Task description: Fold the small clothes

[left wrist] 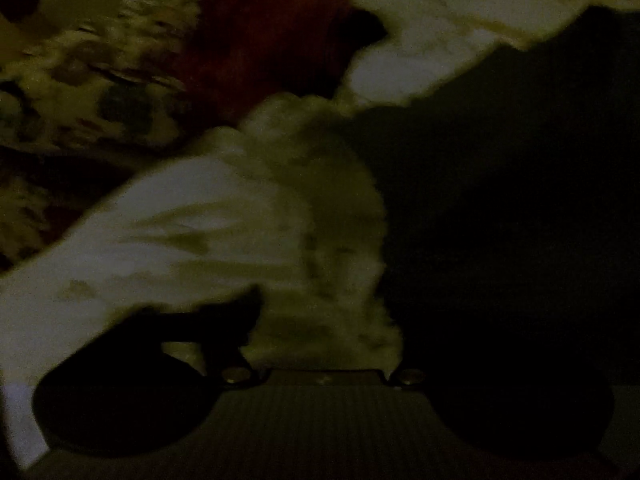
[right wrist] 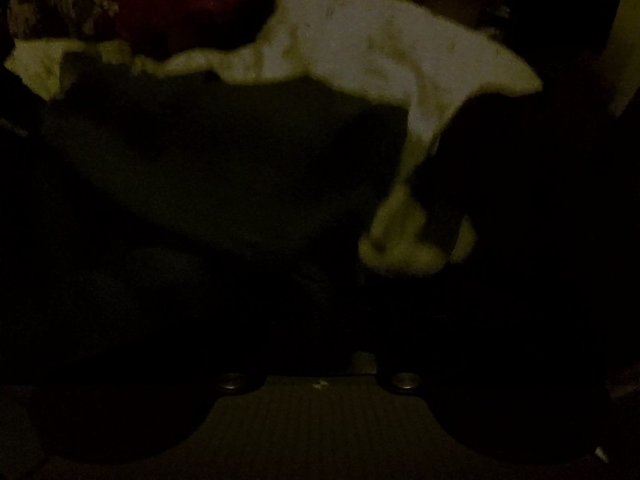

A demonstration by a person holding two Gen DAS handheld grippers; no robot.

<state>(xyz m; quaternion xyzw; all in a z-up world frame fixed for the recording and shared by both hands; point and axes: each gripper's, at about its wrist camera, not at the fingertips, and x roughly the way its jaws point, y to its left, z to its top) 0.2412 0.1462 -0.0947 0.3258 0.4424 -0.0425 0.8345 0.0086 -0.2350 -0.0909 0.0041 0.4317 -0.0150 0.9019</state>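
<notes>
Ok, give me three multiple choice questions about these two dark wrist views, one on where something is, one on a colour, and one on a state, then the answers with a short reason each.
1. In the left wrist view, where does the dark red fabric lie relative to the pale garment?
A. Beyond it, toward the top of the frame
B. Under the gripper base
C. At the far right edge

2. What colour is the garment being handled?
A. Bright blue
B. Pale, whitish
C. Black

3. In the right wrist view, how does the garment sit?
A. Folded into a neat square
B. Stretched out, one end drooping in a bunched strip
C. Rolled into a ball

Answers: 1 A, the red patch sits above the pale cloth, beside the patterned fabric. 2 B, it reads whitish in both views. 3 B, it spans the frame and narrows down to a bunched end.
</notes>
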